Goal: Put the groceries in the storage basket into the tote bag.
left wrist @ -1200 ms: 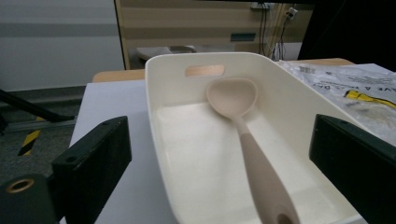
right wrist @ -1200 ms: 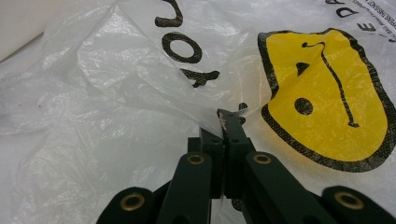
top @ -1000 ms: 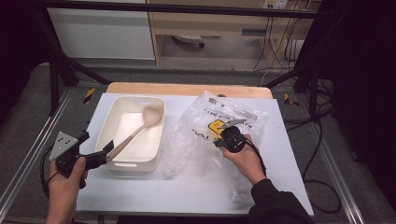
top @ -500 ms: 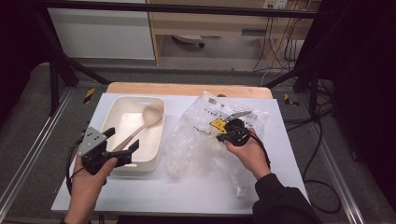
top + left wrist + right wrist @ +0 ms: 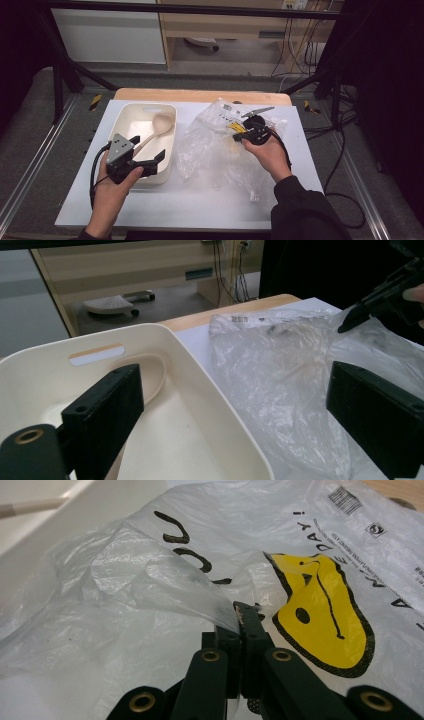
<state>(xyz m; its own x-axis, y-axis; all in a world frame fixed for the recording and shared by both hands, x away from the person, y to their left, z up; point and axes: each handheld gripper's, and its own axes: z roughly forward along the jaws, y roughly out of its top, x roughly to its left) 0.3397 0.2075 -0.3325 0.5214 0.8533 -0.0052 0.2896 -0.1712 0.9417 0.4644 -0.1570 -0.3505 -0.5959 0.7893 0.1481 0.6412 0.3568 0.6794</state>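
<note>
Two grippers work beside the cream bin [image 5: 170, 150]. Right of the bin lies the clear plastic bag [image 5: 220, 145]; the right gripper [image 5: 239, 615] is clenched on a fold of its film. At the bin's near right corner the left gripper [image 5: 150, 161] hovers with jaws spread wide. Inside the bin rests a wooden spoon [image 5: 159, 126].

The clear plastic bag [image 5: 210, 545] is showing big black letters reading "U" and "O", cut off by its folds, beside a yellow smiley face [image 5: 320, 615] outlined in black. Along the face's upper edge a line of small print is running that ends in "E DAY!", and the rest is sitting too small to read. A barcode [image 5: 345, 500] with a small round mark below it is lying near the bag's top edge.
</note>
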